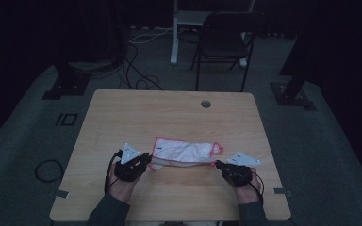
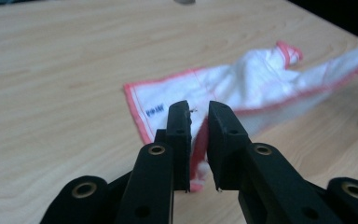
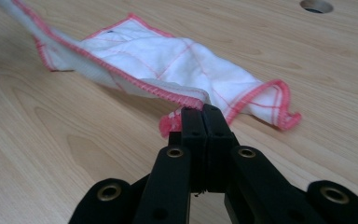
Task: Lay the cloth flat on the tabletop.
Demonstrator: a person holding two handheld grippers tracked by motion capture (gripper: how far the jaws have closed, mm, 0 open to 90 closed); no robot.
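crumpled white cloth (image 1: 185,152), pink-stitched hem

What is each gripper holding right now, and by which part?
The right gripper is shut on the white cloth, pinching its red-hemmed edge at the near right corner. The left gripper has jaws apart around the cloth's near left edge, not clamping it.

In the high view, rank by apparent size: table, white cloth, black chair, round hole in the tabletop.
1. Table, largest by far.
2. Black chair; it stands farther back, so it is truly larger than it looks.
3. White cloth.
4. Round hole, smallest.
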